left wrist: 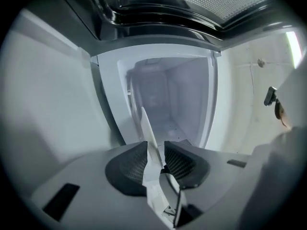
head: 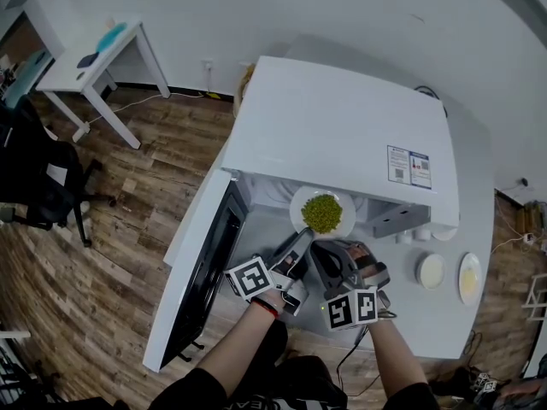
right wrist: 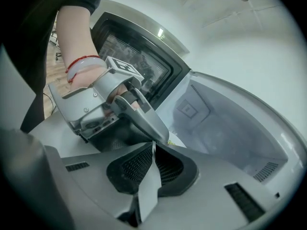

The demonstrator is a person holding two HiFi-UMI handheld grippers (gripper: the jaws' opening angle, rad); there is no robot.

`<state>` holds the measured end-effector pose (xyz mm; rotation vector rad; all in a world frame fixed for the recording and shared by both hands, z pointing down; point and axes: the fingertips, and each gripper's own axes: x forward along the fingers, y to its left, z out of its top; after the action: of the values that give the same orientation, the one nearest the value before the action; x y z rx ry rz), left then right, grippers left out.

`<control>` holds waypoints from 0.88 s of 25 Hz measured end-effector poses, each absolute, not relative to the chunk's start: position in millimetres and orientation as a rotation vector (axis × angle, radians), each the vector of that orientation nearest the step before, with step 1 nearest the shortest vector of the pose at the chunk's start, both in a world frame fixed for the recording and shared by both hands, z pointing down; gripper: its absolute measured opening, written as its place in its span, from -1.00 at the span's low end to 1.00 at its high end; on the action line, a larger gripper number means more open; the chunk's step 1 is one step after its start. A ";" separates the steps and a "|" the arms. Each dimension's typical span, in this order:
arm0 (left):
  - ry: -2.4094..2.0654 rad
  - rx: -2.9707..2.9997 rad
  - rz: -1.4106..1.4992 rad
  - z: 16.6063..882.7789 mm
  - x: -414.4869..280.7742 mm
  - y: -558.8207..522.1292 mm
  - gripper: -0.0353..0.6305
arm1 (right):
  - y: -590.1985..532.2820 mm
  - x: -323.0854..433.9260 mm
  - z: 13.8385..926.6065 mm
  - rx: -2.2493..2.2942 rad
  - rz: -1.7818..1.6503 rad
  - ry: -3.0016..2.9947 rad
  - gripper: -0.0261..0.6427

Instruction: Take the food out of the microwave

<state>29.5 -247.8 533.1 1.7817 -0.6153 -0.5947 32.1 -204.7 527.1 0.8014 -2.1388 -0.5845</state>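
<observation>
A white plate (head: 298,209) heaped with green peas (head: 322,213) is at the mouth of the white microwave (head: 342,126), whose door (head: 205,267) hangs open to the left. Both grippers meet its near rim side by side. My left gripper (head: 299,246) stands open: the plate rim (left wrist: 145,123) runs edge-on between its pads, with a gap on the right side. My right gripper (head: 321,248) is shut on the plate rim (right wrist: 149,183). The left gripper (right wrist: 160,133) shows just beyond the right gripper (right wrist: 153,150). The microwave cavity (left wrist: 163,99) behind is bare.
The microwave stands on a grey counter (head: 479,186) with two small dishes (head: 432,272) (head: 469,278) at the right. The open door's dark window (right wrist: 134,66) is close on the left. On the wooden floor stand a white table (head: 94,58) and a black chair (head: 34,178).
</observation>
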 end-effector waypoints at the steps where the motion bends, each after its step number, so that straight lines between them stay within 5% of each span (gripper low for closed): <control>1: -0.614 1.778 -0.592 534.4 29.7 -247.8 -0.59 | -203.3 30.5 527.0 0.792 -0.591 -2.146 -0.79; 13: -0.629 1.641 -0.624 548.7 27.1 -244.7 -0.74 | -199.1 37.5 521.9 1.010 -0.448 -2.195 -0.78; 18: -0.644 1.647 -0.620 553.8 24.4 -245.1 -0.76 | -204.8 86.4 526.7 1.444 0.197 -2.286 -0.77; 20: -0.643 1.637 -0.628 553.9 24.9 -245.3 -0.76 | -203.3 99.0 539.2 1.529 0.466 -2.299 -0.45; 22: -0.645 1.626 -0.638 553.8 24.7 -245.7 -0.77 | -203.6 101.7 546.6 1.569 0.677 -2.329 -0.35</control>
<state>24.7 -245.7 553.8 1.6265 -0.6445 -0.6376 101.7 -203.6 546.6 1.5689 -2.3294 0.6766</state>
